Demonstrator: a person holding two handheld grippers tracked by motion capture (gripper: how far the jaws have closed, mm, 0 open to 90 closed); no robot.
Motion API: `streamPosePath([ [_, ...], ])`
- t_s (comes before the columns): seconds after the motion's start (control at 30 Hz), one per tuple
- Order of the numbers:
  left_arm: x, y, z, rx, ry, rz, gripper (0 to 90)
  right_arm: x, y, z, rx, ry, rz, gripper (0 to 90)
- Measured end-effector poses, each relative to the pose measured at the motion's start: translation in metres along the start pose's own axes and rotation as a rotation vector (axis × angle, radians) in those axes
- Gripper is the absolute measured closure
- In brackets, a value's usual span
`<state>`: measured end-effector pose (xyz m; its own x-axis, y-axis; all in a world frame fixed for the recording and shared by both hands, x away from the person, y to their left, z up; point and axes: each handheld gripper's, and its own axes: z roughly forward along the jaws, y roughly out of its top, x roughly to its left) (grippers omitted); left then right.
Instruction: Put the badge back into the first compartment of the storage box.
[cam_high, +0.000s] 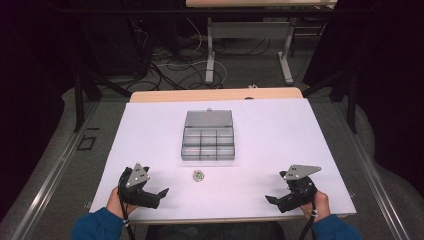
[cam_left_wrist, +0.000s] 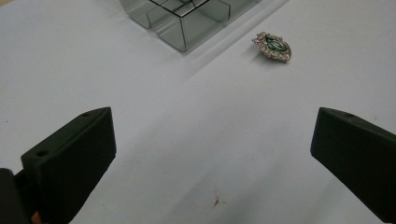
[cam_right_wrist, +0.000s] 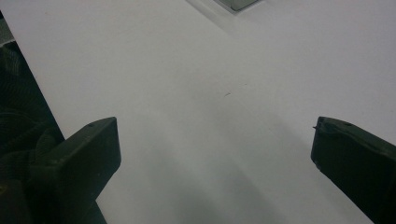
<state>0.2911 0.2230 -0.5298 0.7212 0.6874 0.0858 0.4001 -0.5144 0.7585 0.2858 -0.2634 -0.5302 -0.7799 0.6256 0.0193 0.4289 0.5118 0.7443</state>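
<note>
A clear compartment box with its lid laid open sits at the middle of the white table. A small jewelled brooch with a green centre lies just in front of the box, and it appears again beyond a corner of the box. My left gripper rests near the front left edge, open, nothing between its jaws, left of the brooch. My right gripper rests near the front right edge, open and holding nothing. A corner of the box shows at the top of the right gripper view.
A person's hands in blue sleeves hold both grippers at the table's front edge. Beyond the table's far edge stand a second table's legs and floor cables. The table's left edge lies close beside the right gripper.
</note>
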Motion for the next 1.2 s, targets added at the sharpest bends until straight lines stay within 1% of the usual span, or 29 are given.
streamPosePath([
  [0.03, 0.0, 0.001, 0.0, 0.003, 0.001, 0.007, 0.3, 0.0, 0.0, 0.0, 0.0, -0.001, -0.001, 1.2],
  [0.07, 0.0, 0.001, 0.0, 0.008, 0.0, 0.009, 0.3, -0.001, 0.0, 0.0, -0.001, 0.0, -0.012, 1.2],
  [0.1, 0.0, 0.001, 0.0, 0.008, 0.0, 0.009, 0.3, -0.001, 0.0, 0.0, -0.001, 0.0, -0.012, 1.2],
  [0.17, -0.001, 0.002, 0.001, 0.002, -0.002, 0.0, 0.3, -0.001, 0.0, 0.001, 0.0, 0.003, 0.001, 1.4],
  [0.2, -0.001, 0.003, 0.002, 0.008, 0.0, 0.005, 0.3, -0.001, 0.0, 0.0, 0.007, 0.006, 0.002, 1.4],
  [0.23, -0.001, 0.003, 0.002, 0.006, 0.002, 0.003, 0.3, -0.002, 0.0, 0.001, -0.002, 0.003, 0.004, 1.4],
  [0.27, -0.002, 0.004, 0.003, 0.011, -0.002, -0.003, 0.3, -0.002, 0.0, 0.001, -0.002, 0.002, 0.004, 1.4],
  [0.3, -0.001, 0.005, 0.004, 0.014, 0.002, 0.001, 0.4, -0.002, 0.0, 0.002, -0.001, 0.004, 0.005, 1.5],
  [0.33, -0.002, 0.006, 0.005, 0.013, -0.005, -0.006, 0.4, -0.002, 0.0, 0.002, 0.0, 0.004, 0.004, 1.5],
  [0.37, -0.003, 0.006, 0.005, 0.02, -0.003, -0.009, 0.4, -0.002, 0.0, 0.002, -0.002, 0.001, -0.007, 1.5],
  [0.47, -0.004, 0.008, 0.006, 0.027, -0.008, 0.001, 0.4, 0.0, 0.0, 0.002, 0.0, -0.005, 0.005, 1.7],
  [0.53, -0.004, 0.009, 0.008, 0.02, -0.009, -0.004, 0.5, -0.001, -0.001, 0.003, -0.004, -0.012, 0.006, 1.7],
  [0.57, -0.004, 0.01, 0.008, 0.023, -0.01, -0.01, 0.4, -0.001, -0.001, 0.003, 0.004, -0.012, 0.007, 1.7],
  [0.6, -0.004, 0.012, 0.009, 0.021, -0.012, -0.02, 0.5, -0.002, -0.001, 0.003, -0.005, -0.01, -0.003, 1.8],
  [0.63, -0.005, 0.013, 0.009, 0.025, -0.013, -0.022, 0.4, -0.002, 0.0, 0.002, 0.01, -0.003, -0.003, 1.8],
  [0.67, -0.005, 0.014, 0.011, 0.018, -0.013, -0.026, 0.4, -0.002, -0.001, 0.002, 0.001, -0.005, 0.007, 1.8],
  [0.7, -0.005, 0.014, 0.011, 0.018, -0.013, -0.026, 0.4, -0.002, 0.0, 0.002, 0.004, -0.006, -0.002, 1.8],
  [0.73, -0.007, 0.018, 0.012, 0.022, -0.012, -0.018, 0.4, -0.002, -0.001, 0.003, -0.006, -0.011, -0.002, 1.9],
  [0.77, -0.008, 0.02, 0.013, 0.009, -0.01, -0.022, 0.4, -0.002, -0.001, 0.003, -0.003, -0.01, 0.006, 1.9],
  [0.8, -0.008, 0.021, 0.013, 0.013, -0.013, -0.025, 0.4, -0.001, -0.001, 0.004, 0.0, -0.008, 0.012, 1.9],
  [0.83, -0.008, 0.023, 0.013, 0.005, -0.009, -0.026, 0.4, -0.001, 0.0, 0.003, 0.014, -0.002, 0.011, 1.9],
  [0.93, -0.008, 0.025, 0.015, 0.009, -0.011, -0.031, 0.4, -0.001, 0.0, 0.003, 0.014, -0.003, 0.007, 1.9],
  [0.97, -0.007, 0.025, 0.016, 0.015, -0.014, -0.037, 0.4, -0.001, -0.001, 0.004, 0.003, -0.016, 0.014, 1.9],
  [1.0, -0.006, 0.025, 0.019, 0.027, -0.012, -0.043, 0.3, -0.002, 0.0, 0.004, 0.007, -0.009, 0.018, 1.9],
  [1.03, -0.006, 0.025, 0.02, 0.019, -0.01, -0.05, 0.3, -0.001, -0.001, 0.004, 0.002, -0.016, 0.017, 2.0],
  [1.1, -0.005, 0.026, 0.02, 0.02, -0.01, -0.048, 0.3, -0.001, 0.0, 0.004, 0.009, -0.008, 0.014, 1.9],
  [1.13, -0.005, 0.026, 0.021, 0.017, -0.008, -0.059, 0.3, -0.002, 0.0, 0.004, 0.012, -0.005, -0.009, 2.0],
  [1.17, -0.005, 0.027, 0.021, 0.017, -0.006, -0.058, 0.3, -0.001, 0.0, 0.003, 0.015, -0.006, 0.003, 2.0],
  [1.2, -0.005, 0.028, 0.022, 0.02, -0.002, -0.056, 0.3, -0.002, 0.0, 0.004, 0.013, -0.005, -0.009, 2.0],
])
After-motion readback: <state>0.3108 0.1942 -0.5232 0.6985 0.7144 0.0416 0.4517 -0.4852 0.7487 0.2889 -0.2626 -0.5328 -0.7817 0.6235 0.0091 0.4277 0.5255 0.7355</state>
